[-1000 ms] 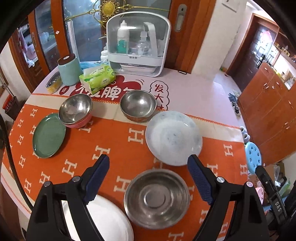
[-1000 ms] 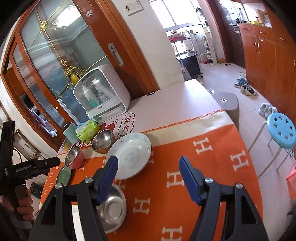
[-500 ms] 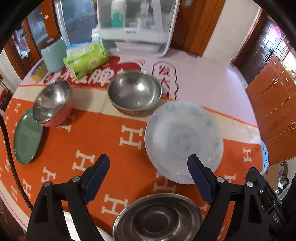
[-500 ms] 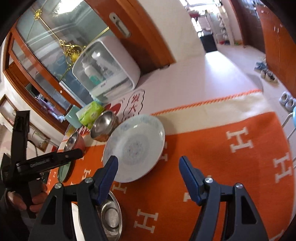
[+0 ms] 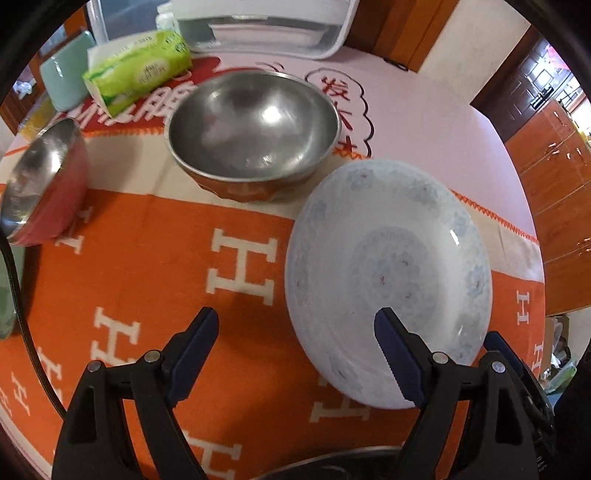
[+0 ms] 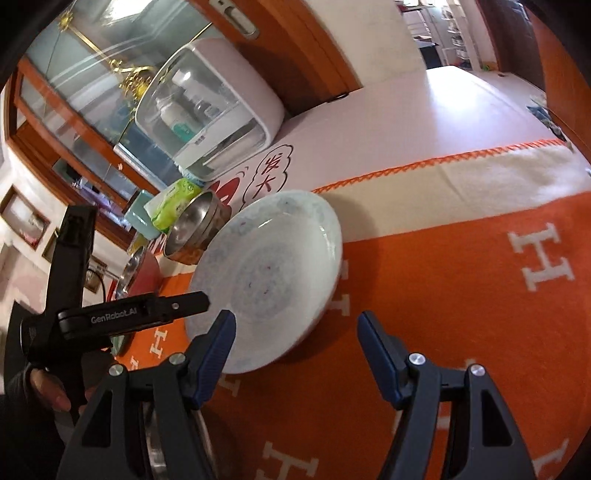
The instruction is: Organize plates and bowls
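Left-wrist view: left gripper [image 5: 295,321] with jaws spread wide and nothing between the blue pads, pointing steeply down over the orange blanket [image 5: 147,258] patterned with white H letters. White plate [image 5: 388,280] with faint blue floral print, lying flat on the blanket at about 3 o'clock from centre, its near rim partly behind the right-hand finger [image 5: 399,358] of that gripper (contact not discernible). Steel bowl [image 5: 255,125] with an orange outer wall at 12 o'clock, upright, just beside the far rim of the plate. Red-walled steel bowl [image 5: 40,184] at 9 o'clock, well apart from the plate. Green tissue pack [image 5: 136,74] and pale teal canister [image 5: 66,85] at 11 o'clock, beyond both bowls; base of a white storage box [image 5: 266,33] along the top edge. Curved steel rim [image 5: 332,465] of another vessel at 6 o'clock, mostly cut off. Right-wrist view: right gripper [image 6: 295,332] likewise spread, empty, above bare blanket; same plate at 10 o'clock from its fingertips, the left finger [image 6: 214,350] overlapping the near rim in the frame. Black handle of the left gripper, held in a hand [image 6: 48,387], at 8 o'clock. Storage box with bottles inside at 11 o'clock, near the wooden door frame [image 6: 295,55].
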Demonstrator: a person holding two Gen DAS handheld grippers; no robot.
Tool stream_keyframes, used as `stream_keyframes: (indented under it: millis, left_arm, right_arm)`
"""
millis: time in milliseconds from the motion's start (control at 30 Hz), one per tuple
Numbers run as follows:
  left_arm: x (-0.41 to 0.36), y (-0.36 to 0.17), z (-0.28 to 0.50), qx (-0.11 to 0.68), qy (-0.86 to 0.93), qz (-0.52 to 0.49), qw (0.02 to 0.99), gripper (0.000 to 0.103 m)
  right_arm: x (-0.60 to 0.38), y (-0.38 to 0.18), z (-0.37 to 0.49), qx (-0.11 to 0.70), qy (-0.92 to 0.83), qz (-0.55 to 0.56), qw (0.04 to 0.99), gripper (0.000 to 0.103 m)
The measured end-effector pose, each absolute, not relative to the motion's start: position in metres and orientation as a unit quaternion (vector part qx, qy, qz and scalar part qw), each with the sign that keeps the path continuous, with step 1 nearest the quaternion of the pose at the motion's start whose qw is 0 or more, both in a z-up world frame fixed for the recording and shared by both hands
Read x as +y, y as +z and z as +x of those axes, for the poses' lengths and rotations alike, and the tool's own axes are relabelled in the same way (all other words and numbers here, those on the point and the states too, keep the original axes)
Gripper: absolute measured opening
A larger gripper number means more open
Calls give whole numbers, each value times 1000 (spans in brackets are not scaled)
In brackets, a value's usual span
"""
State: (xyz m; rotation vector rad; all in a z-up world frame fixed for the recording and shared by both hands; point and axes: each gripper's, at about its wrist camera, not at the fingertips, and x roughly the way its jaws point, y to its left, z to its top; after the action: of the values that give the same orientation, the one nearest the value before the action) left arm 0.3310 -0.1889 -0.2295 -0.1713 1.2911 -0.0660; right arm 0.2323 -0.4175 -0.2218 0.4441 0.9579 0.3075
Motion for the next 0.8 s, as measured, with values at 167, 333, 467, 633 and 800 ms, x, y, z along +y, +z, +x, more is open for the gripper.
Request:
stream_keyframes:
  millis: [167, 333, 467, 633, 800]
  left_arm:
    - [-195, -240, 336, 596, -50, -61, 799, 84]
    - [-201, -247, 339, 594, -59, -44, 801, 76]
    - [-206, -249, 340, 586, -61, -30, 807, 74]
    - [-216, -249, 343, 576, -63, -28, 815, 74]
    - [-229, -249, 345, 563, -68, -28, 823, 67]
  right_arm:
    - [-408, -229, 236, 452, 151, 198, 857, 69]
    - [-409, -235, 238, 450, 151, 192, 859, 69]
    - [-409, -236, 238, 443, 152, 197, 861, 68]
    - [-409, -237, 239, 439, 149, 192, 865, 64]
    - [-404, -238, 240, 441, 138, 164, 871, 41]
